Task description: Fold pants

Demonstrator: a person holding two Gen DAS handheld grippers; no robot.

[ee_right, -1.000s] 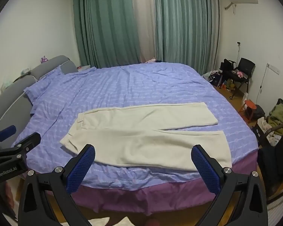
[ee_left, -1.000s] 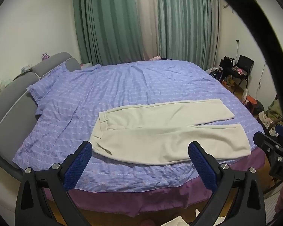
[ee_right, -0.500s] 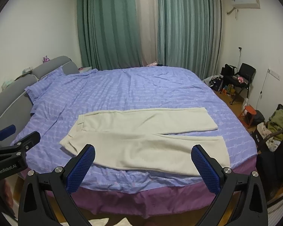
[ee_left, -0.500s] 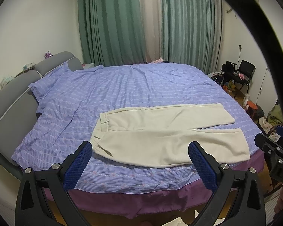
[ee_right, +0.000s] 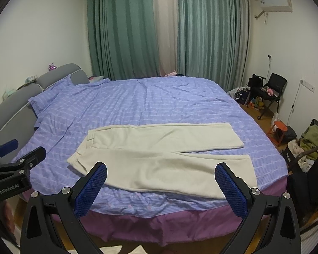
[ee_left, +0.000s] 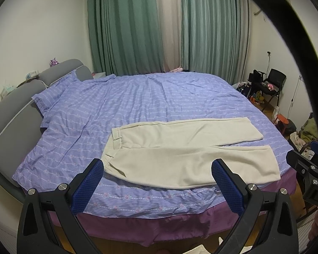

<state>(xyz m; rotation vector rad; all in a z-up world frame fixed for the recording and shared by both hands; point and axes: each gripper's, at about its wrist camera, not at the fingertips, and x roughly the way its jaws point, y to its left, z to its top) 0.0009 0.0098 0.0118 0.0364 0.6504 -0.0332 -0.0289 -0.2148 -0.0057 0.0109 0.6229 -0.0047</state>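
Cream pants (ee_left: 184,150) lie flat on the purple striped bed cover (ee_left: 137,101), waistband to the left, both legs stretched to the right. They also show in the right wrist view (ee_right: 163,158). My left gripper (ee_left: 158,167) is open and empty, held in the air before the near bed edge, short of the pants. My right gripper (ee_right: 161,169) is open and empty at the same distance. The right gripper's body (ee_left: 307,173) shows at the right edge of the left wrist view. The left gripper's body (ee_right: 12,169) shows at the left edge of the right wrist view.
The grey headboard (ee_left: 12,108) and a pillow (ee_left: 53,93) are on the left. Green curtains (ee_left: 133,25) hang behind the bed. A black chair (ee_right: 271,89), an orange stool (ee_right: 279,129) and piled clothes (ee_right: 309,139) stand on the floor at the right.
Both grippers have drifted slightly, so the bed and pants sit a little lower in view. The jaws stay open and the pants have not moved.
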